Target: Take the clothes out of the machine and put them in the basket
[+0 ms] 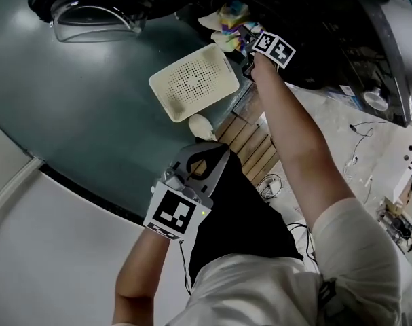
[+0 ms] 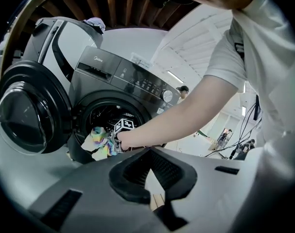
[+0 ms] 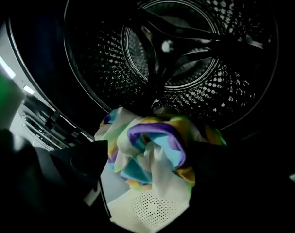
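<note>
Two tools show. Right tool [image 3: 152,165] is spread wide at the machine's [image 2: 132,76] mouth, with a multicoloured cloth [image 3: 148,147] bunched between its jaws, drooping over the rim. White basket [image 1: 192,81] sits on the floor just below that mouth. Left tool [image 1: 210,157], pressed together and empty, hangs well back from the machine.

Head view: we note even, soft light on the floor [image 1: 90,121] and pale glare on the glass door [image 1: 90,15]. Left gripper view: strip lamps [image 2: 175,76] overhead, bright; the left tongs [image 2: 151,177], close up, are blurred. Right gripper view: the drum [image 3: 186,47] is dim, its holes glinting, only the cloth [image 3: 152,149] lit. Both gripper views bow at black edges.
</note>
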A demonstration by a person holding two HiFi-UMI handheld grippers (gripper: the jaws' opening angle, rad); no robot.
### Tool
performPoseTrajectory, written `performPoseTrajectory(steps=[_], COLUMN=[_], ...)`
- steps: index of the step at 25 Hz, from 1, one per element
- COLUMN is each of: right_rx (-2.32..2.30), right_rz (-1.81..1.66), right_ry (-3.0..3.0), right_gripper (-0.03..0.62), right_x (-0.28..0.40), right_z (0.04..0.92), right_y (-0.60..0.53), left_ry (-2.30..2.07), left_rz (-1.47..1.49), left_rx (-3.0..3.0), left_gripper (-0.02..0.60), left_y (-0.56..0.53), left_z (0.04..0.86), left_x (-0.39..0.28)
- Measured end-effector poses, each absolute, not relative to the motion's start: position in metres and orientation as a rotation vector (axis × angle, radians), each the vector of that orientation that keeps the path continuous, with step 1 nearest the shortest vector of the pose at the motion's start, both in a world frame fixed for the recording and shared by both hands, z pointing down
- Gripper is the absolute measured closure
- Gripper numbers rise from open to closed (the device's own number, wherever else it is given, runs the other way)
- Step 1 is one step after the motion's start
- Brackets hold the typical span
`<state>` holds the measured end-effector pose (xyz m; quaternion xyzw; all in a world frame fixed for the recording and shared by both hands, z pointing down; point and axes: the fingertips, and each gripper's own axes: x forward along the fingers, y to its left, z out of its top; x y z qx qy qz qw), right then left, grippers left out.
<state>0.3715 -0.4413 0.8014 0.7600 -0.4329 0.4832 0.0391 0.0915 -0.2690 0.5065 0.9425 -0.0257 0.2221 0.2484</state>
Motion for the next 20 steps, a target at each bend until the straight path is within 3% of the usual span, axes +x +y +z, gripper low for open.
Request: performPoseTrajectory(steps=[12, 18, 20], right_rx=[2.142, 2.028, 2.015], right_rz=[1.362, 1.312, 1.301], right_ry=[-1.211, -1.266, -1.273], right_gripper=[0.104, 0.267, 0.367], right_x=[0.38, 0.381, 0.383], right_z=[0.866, 0.872, 0.871], right_y=[-0.464, -0.465, -0.462], left_ry=[-0.12, -0.147, -0.154], left_rz=[0.601, 0.59, 0.583], left_rx=[2.508, 2.485, 2.479], left_gripper=[0.584, 0.584, 0.584], left_y=[-0.287, -0.282, -0.28], left_z=[0.549, 0.554, 0.554], left_x=[0.079, 0.075, 0.075])
